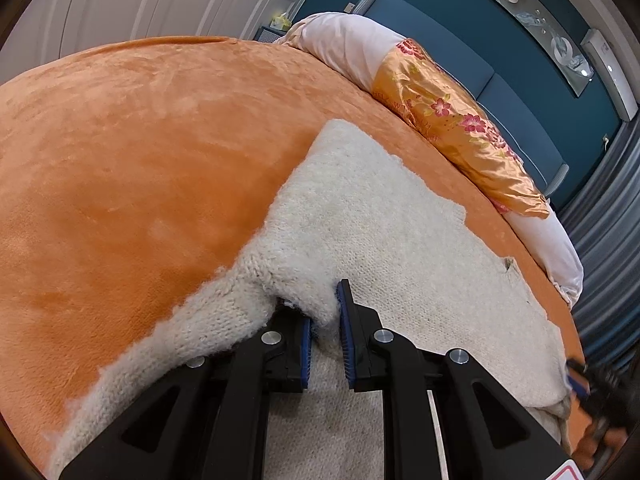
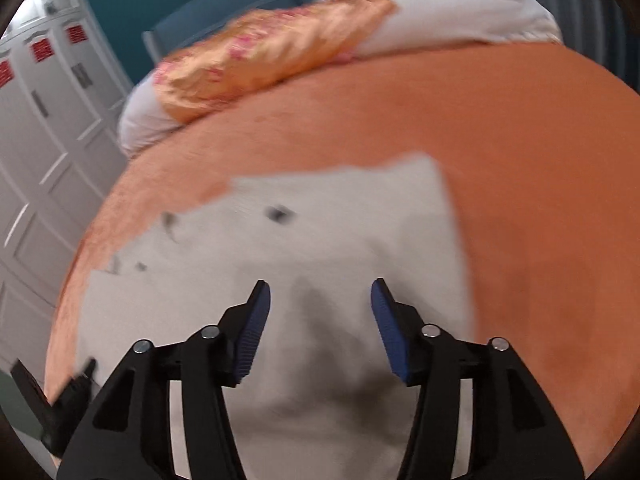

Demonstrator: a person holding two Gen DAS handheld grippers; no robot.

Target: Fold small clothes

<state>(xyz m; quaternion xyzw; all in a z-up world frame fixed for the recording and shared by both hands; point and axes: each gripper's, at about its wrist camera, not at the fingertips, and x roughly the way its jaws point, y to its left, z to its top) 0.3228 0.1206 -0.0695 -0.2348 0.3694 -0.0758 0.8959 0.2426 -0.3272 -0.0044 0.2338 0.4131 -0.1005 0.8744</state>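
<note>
Left claw (image 1: 325, 312) clamped on fuzzy cream knit sweater (image 1: 384, 216), right claw (image 2: 320, 308) spread apart, plush orange blanket (image 1: 120, 140).

We see a bed (image 1: 120, 140) under an orange plush cover, a floral satin pillow (image 1: 460, 128) by its padded blue headboard (image 1: 500, 92), a teal wall (image 1: 460, 12), white panelled wardrobe doors (image 2: 48, 128), and perhaps grey curtains (image 1: 600, 240)

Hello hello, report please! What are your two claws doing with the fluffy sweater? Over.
Left gripper shut on white sweater, fold lifted. Right gripper open above it. Orange blanket underneath. Nothing blocking.
</note>
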